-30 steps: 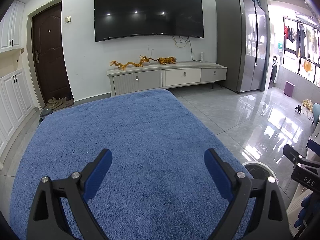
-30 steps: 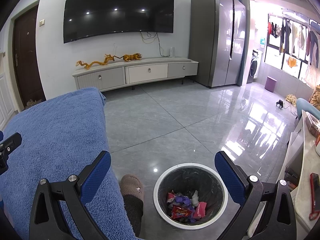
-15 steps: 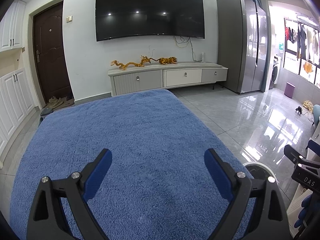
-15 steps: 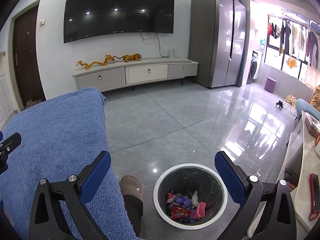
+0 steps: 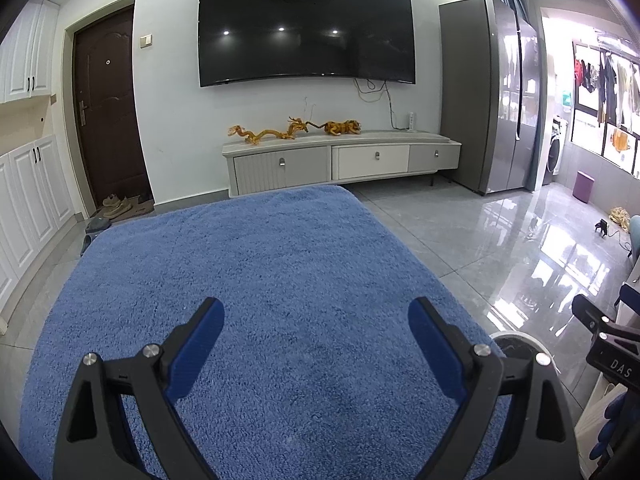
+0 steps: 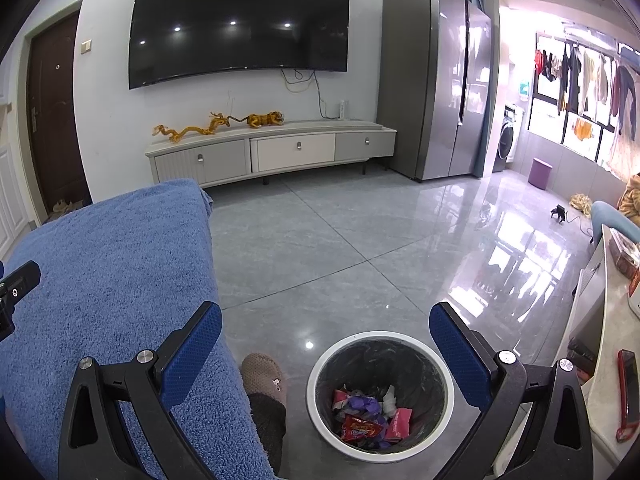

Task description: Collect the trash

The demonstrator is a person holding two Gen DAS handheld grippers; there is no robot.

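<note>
Trash: crumpled wrappers (image 6: 370, 416), red, purple, pink and white, lie heaped at the bottom of the bin.
Bin: a round bin (image 6: 320, 364) with a white rim and a dark liner stands on the grey tiled floor (image 6: 320, 240), just beside the blue-covered surface; in the left wrist view only a slice of its rim (image 5: 520, 338) shows past the right finger.
Right gripper: the right gripper (image 6: 326, 326) hangs above the bin, jaws wide apart, nothing between the blue pads (image 6: 192, 354).
Left gripper: the left gripper (image 5: 316, 322) hangs over the blue cover, jaws wide apart and holding nothing.
Surface: a fluffy blue towel-like cover (image 5: 256, 280) spreads over it; its top is bare under the left gripper.
Foot: a slippered foot (image 6: 264, 374) rests on the floor between the cover's edge and the bin.
Far wall: a dark television (image 5: 306, 26) hangs above a low cabinet (image 5: 340, 160) with golden dragon and tiger figures (image 5: 294, 130) on top.
Right of the cabinet: a tall grey refrigerator (image 6: 436, 80); beyond it, clothes (image 6: 580, 72) hang at a bright window.
Left of the cabinet: a dark brown door (image 5: 108, 104).
</note>
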